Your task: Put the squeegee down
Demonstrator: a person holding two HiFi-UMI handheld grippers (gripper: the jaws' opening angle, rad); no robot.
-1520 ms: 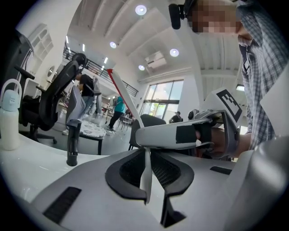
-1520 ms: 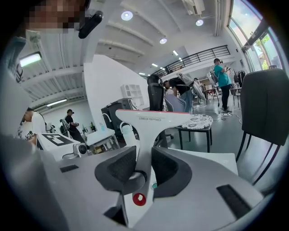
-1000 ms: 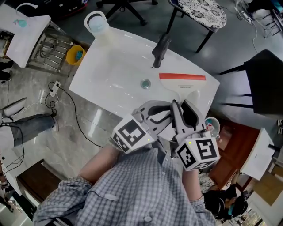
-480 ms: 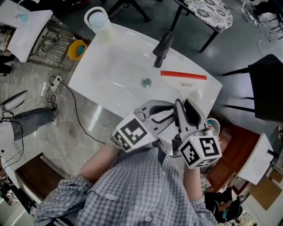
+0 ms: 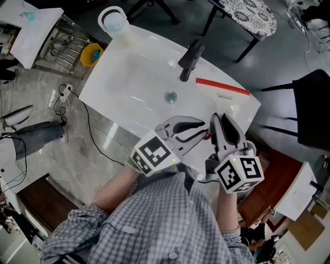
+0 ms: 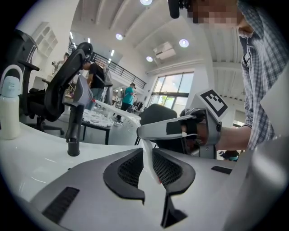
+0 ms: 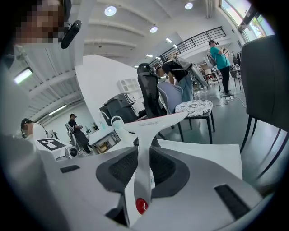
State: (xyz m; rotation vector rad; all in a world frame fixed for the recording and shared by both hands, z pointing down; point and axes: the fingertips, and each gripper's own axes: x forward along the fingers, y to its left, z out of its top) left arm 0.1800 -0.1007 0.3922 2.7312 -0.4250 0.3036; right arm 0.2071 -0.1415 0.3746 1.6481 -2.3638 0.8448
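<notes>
Seemingly light, stiff and slick, the squeegee (image 5: 223, 86) is sensibly gripped by its handle (image 7: 144, 135): left claw (image 6: 147, 155) pinching the red-tipped end, right claw (image 7: 143, 155), jaws just closing, clamped mid-shaft.

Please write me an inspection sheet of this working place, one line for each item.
surface: white sink top, bare around the drain; black faucet at its far edge.
job's things: squeegee, red blade raised over the sink's right end, not yet put down.
clutter: white bottle on the sink's far left corner; nothing else seen.
grippers: right gripper, jaws have just been closing, shut on the squeegee's handle; left gripper, jaws shut on the handle's red-marked end.
cables: black cable and power strip on the floor, left of the sink.
surroundings: yellow tub, black chair, patterned table top around the sink.
</notes>
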